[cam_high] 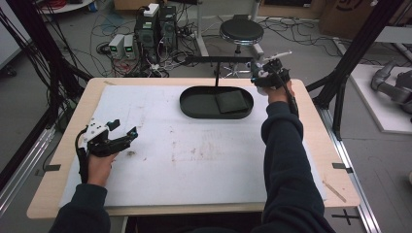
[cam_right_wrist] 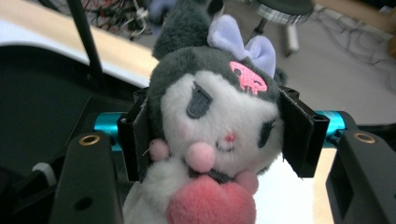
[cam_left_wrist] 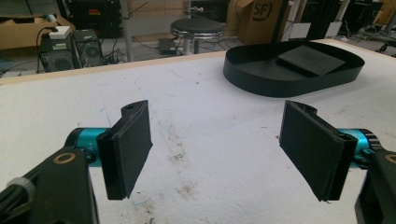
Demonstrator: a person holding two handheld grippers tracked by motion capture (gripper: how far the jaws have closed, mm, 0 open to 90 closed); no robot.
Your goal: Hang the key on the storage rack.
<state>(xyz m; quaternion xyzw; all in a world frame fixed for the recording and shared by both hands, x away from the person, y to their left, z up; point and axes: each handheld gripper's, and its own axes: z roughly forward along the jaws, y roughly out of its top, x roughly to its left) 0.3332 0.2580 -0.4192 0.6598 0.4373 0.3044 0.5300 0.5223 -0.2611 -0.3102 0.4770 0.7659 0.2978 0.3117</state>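
Room: grey floor behind the tabletop [cam_high: 63,145], with cables, computer boxes [cam_high: 155,26] and a round black stool [cam_high: 241,30] past the far edge.
Tabletop: pale wood rim, a scuffed white mat [cam_high: 194,160] covering most of it, smudges near the middle.
Tray: black oval tray [cam_high: 194,108] sits at the far centre of the mat, with a flat dark pad [cam_high: 231,101] lying in its right half; in the left gripper view the tray [cam_left_wrist: 261,81] is up ahead to the right.
Left tool: left tool [cam_high: 124,132] hovers low over the near-left part of the mat, jaws spread wide and nothing between them; the left gripper view [cam_left_wrist: 215,149] shows bare stained mat in the gap.
Right tool: right tool [cam_high: 257,76] is up at the far right edge, just beside the tray's right end, and its jaws are clamped on a plush [cam_right_wrist: 215,121].
Plush: grey-and-white toy with a lilac bow [cam_right_wrist: 243,42], a pink skull mark on the forehead and a pink heart [cam_right_wrist: 212,203] at its chest, squeezed at the head from both sides, facing the camera.
Arms: dark sleeves [cam_high: 286,160] come in from the bottom, the right one stretched far forward.
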